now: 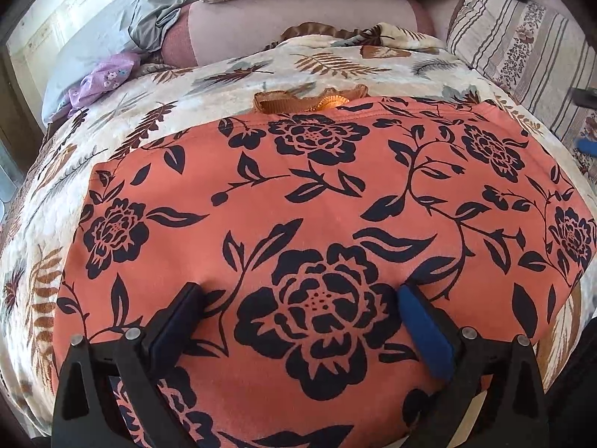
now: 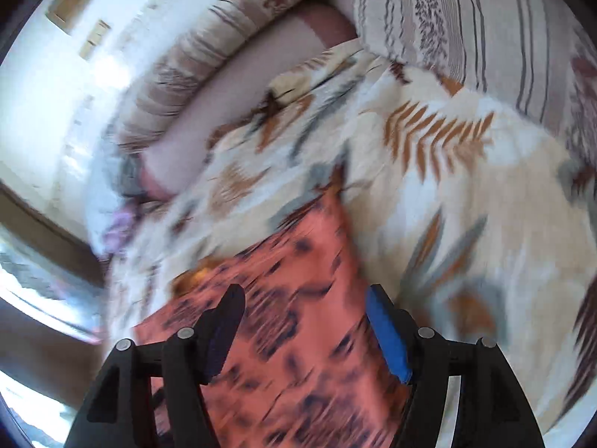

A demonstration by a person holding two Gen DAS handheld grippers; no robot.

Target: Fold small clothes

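Note:
An orange garment with black flowers [image 1: 317, 205] lies flat on a cream leaf-print blanket [image 1: 224, 78]. My left gripper [image 1: 298, 291] is open, its fingers spread wide with the tips on or just above the cloth near its near edge. In the right wrist view the picture is blurred by motion. The same orange garment [image 2: 298, 336] shows below my right gripper [image 2: 304, 295], which is open above the garment's right part. Neither gripper holds anything.
A brown ribbon trim [image 1: 309, 99] lies at the garment's far edge. Grey and purple clothes [image 1: 108, 74] lie at the far left. Striped floral cushions [image 1: 522, 48] line the back and right. A pink sofa seat [image 1: 298, 11] is behind the blanket.

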